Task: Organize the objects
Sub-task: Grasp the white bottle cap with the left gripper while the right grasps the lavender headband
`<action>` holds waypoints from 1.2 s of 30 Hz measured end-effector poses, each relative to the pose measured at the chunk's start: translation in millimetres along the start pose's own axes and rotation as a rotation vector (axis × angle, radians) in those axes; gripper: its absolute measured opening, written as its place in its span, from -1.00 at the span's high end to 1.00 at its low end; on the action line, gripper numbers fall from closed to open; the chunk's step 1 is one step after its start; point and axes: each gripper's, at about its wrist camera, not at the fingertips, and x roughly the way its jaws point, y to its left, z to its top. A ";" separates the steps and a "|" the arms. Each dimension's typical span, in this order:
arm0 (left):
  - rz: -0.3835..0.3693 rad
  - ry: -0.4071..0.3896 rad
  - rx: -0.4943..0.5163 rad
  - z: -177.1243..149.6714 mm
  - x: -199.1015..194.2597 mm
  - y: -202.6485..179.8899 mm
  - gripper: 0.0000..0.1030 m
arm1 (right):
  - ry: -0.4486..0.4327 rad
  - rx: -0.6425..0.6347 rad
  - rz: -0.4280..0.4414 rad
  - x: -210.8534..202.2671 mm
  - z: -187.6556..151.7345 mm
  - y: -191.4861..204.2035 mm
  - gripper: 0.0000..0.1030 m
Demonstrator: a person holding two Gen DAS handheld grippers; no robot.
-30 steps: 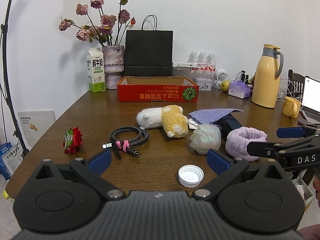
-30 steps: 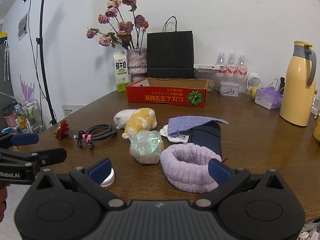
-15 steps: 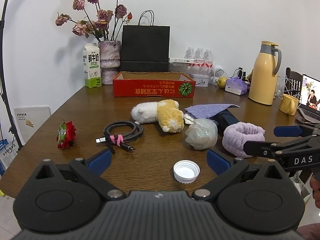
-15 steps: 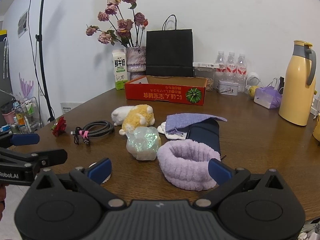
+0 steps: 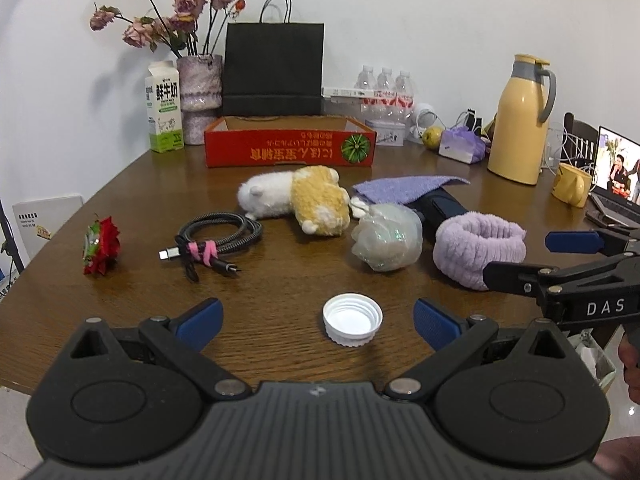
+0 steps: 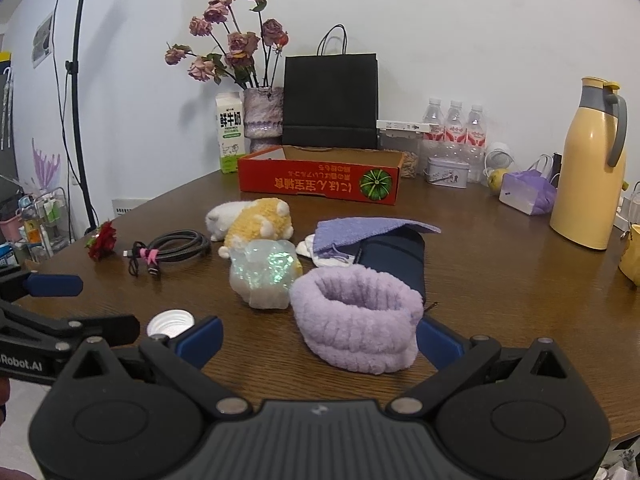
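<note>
My left gripper (image 5: 316, 322) is open, low over the table's near edge, with a white bottle cap (image 5: 352, 325) between its fingertips' line. My right gripper (image 6: 320, 340) is open too, its fingers flanking a fluffy lilac headband (image 6: 356, 320). Beyond lie an iridescent wrapped lump (image 5: 387, 236), a white and yellow plush toy (image 5: 296, 198), a coiled black cable with a pink tie (image 5: 216, 238), a red foil rose (image 5: 100, 245), a purple cloth (image 6: 368, 229) over a dark pouch (image 6: 394, 258). An open red cardboard box (image 5: 290, 146) stands behind them.
Along the wall stand a milk carton (image 5: 164, 108), a vase of dried roses (image 5: 199, 96), a black paper bag (image 5: 274, 68), water bottles (image 6: 454, 128), a yellow thermos (image 5: 520, 136) and a yellow mug (image 5: 572, 184). A laptop (image 5: 618, 172) sits far right.
Both grippers have drifted forward and slightly down toward the table. The cap and the headband now sit closer to their fingers. Nothing on the table has moved.
</note>
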 end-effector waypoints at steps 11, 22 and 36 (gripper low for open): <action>0.004 0.053 0.004 -2.4 24.6 -3.2 -1.00 | 0.024 0.007 -0.016 18.9 -2.8 -13.3 -1.00; 0.002 0.078 0.020 -3.6 42.4 -7.7 -0.80 | 0.048 0.013 -0.022 42.6 -4.1 -23.1 -1.00; 0.009 0.050 0.026 5.6 57.8 -8.5 0.21 | 0.048 0.016 -0.017 59.2 -4.5 -30.2 -1.00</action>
